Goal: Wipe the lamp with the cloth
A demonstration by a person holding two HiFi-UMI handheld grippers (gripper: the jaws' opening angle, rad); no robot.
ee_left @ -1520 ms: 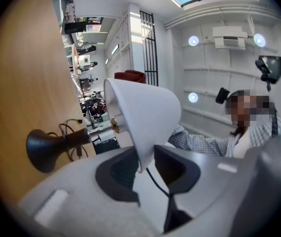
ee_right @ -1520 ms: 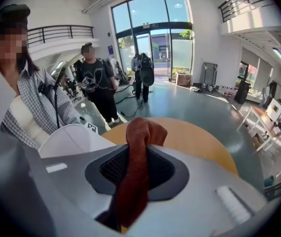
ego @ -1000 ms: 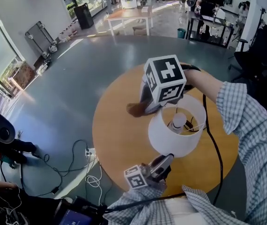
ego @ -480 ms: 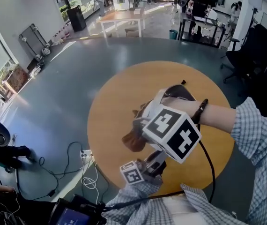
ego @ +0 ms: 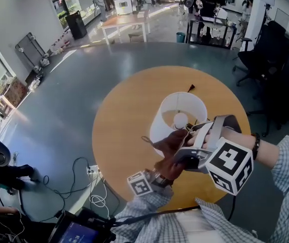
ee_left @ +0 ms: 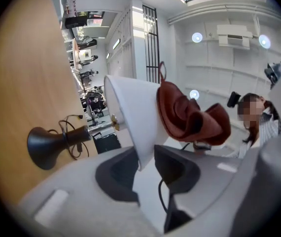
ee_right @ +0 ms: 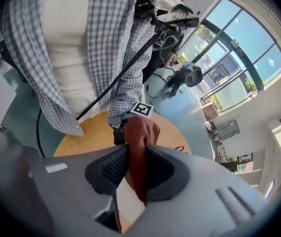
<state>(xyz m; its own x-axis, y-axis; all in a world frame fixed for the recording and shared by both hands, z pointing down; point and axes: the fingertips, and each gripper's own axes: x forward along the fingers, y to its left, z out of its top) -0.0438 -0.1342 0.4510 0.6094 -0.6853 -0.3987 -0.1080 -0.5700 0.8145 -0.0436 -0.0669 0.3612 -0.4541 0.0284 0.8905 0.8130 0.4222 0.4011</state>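
The lamp's white shade [ego: 177, 109] stands on the round wooden table [ego: 119, 120], its bulb [ego: 180, 119] showing from above. My left gripper [ego: 160, 175] is shut on the shade's near rim [ee_left: 130, 112]; its jaws [ee_left: 148, 167] pinch the thin white wall. The lamp's black base [ee_left: 44, 144] shows on the left of that view. My right gripper [ego: 181, 158] is shut on the reddish-brown cloth [ego: 169, 145], which lies against the shade's near side. In the right gripper view the cloth [ee_right: 136, 142] hangs bunched between the pads of the right gripper [ee_right: 136, 169].
The lamp's black cord and plug [ego: 190, 89] lie on the far part of the table. Black office chairs [ego: 266, 44] stand to the right. Loose cables and a power strip [ego: 95, 167] lie on the grey floor at the left. Work tables and people are far back.
My right gripper carried the cloth from the shade's far left side round to its near side. The left gripper stayed on the rim.
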